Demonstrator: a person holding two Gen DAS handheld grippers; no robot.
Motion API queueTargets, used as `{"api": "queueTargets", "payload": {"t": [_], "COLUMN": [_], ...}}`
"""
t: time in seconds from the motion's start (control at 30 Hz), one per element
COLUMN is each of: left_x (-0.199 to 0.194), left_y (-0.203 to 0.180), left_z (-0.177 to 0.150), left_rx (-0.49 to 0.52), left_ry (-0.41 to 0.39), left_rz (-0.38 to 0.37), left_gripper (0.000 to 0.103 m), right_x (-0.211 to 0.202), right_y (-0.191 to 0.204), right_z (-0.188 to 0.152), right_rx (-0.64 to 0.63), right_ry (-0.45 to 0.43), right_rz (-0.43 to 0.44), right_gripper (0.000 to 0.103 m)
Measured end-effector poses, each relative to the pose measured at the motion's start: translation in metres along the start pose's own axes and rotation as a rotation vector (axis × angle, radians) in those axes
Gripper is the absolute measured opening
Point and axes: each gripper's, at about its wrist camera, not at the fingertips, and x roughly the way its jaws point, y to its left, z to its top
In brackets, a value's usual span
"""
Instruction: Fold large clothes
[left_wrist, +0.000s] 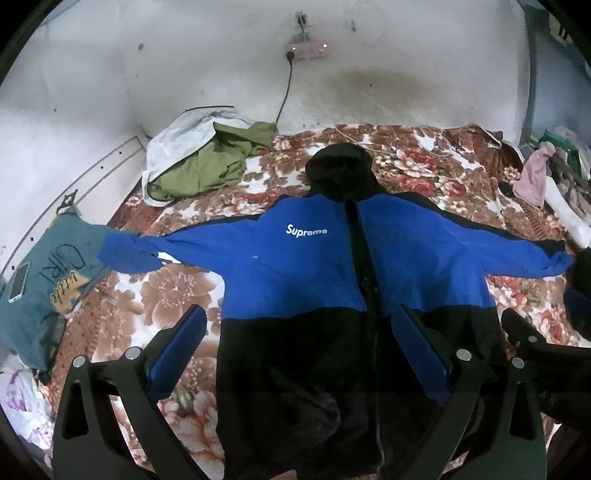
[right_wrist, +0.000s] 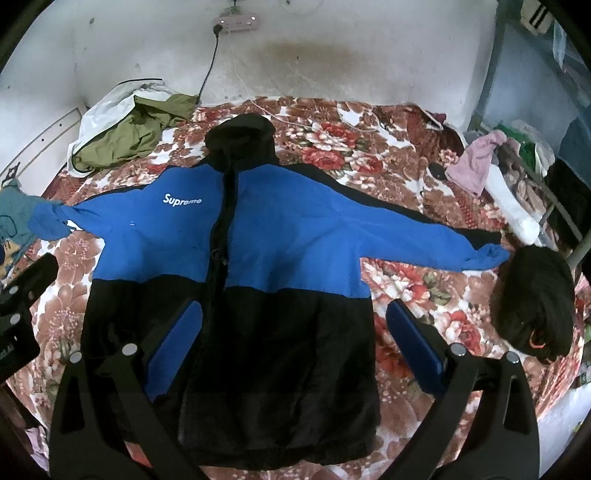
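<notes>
Blue-and-black jacket (left_wrist: 314, 266) with white lettering, red-brown floral blanket (left_wrist: 177, 288), olive green garment (left_wrist: 199, 162)

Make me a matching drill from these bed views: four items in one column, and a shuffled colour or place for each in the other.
Items:
1. jacket
2. crumpled garment
3. phone
4. power strip

Descriptions:
A. on the wall
B. olive green, at the bed's far left corner
C. lying on the teal cloth
D. blue and black, spread flat, sleeves out

Pairs: 1-D, 2-B, 3-C, 4-A
</notes>
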Motion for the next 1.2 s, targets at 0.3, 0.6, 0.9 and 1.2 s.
{"api": "queueTargets", "payload": {"t": [0.3, 0.6, 0.9, 1.2], "left_x": [-0.002, 0.007, 0.059, 0.175], "left_y": [-0.005, 0.005, 0.106, 0.292], "left_z": [0.004, 0.04, 0.06, 0.066], "left_rx": [0.031, -0.017, -0.19, -0.347], "left_ry": [-0.019, 0.036, 0.097, 0.098], "left_rz": [0.003, -0.021, 0.003, -0.013], "left_gripper": [0.098, 0.098, 0.098, 0.098], "right_x": [0.004, 0.011, 0.045, 0.15], "right_y": [-0.003, -0.01, 0.088, 0.265], "right_z": [0.002, 0.034, 0.096, 0.129], "right_rx": [-0.003, -0.005, -0.129, -0.234], "right_ry": [0.009, 0.044, 0.046, 0.15], "right_rz": [-0.005, -0.002, 0.078, 0.257], "right_gripper": [0.099, 0.099, 0.099, 0.099]}}
